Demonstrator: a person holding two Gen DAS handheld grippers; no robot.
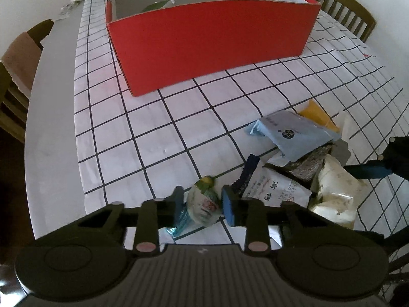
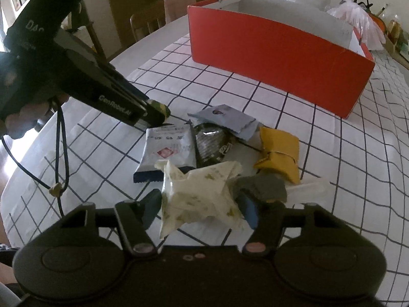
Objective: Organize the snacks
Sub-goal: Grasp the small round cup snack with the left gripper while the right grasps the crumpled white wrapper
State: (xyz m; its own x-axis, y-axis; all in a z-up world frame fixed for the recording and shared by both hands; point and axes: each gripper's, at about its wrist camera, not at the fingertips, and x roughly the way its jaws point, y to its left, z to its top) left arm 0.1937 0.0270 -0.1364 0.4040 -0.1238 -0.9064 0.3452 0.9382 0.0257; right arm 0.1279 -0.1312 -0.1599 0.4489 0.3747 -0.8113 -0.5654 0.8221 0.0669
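In the left wrist view my left gripper (image 1: pixel 203 203) is shut on a small green-and-white snack packet (image 1: pixel 203 202), with a blue pad against each side, low over the checked tablecloth (image 1: pixel 153 128). The right wrist view shows that same left gripper (image 2: pixel 153 113) at the left of the snack pile. My right gripper (image 2: pixel 201 208) is shut on a crumpled cream packet (image 2: pixel 202 194). Beyond it lie a white packet with red print (image 2: pixel 168 148), a dark foil packet (image 2: pixel 212 143), a light blue packet (image 2: pixel 225 120), a yellow packet (image 2: pixel 278 153) and a grey one (image 2: pixel 263 186). The open red box (image 1: pixel 209 41) stands farther back.
Wooden chairs (image 1: pixel 345 7) stand around the table. The table's bare white edge (image 1: pixel 51 128) runs down the left. Plastic bags (image 2: pixel 355 12) and clutter sit behind the red box (image 2: pixel 276 51). A cable hangs from the left gripper's handle (image 2: pixel 61 153).
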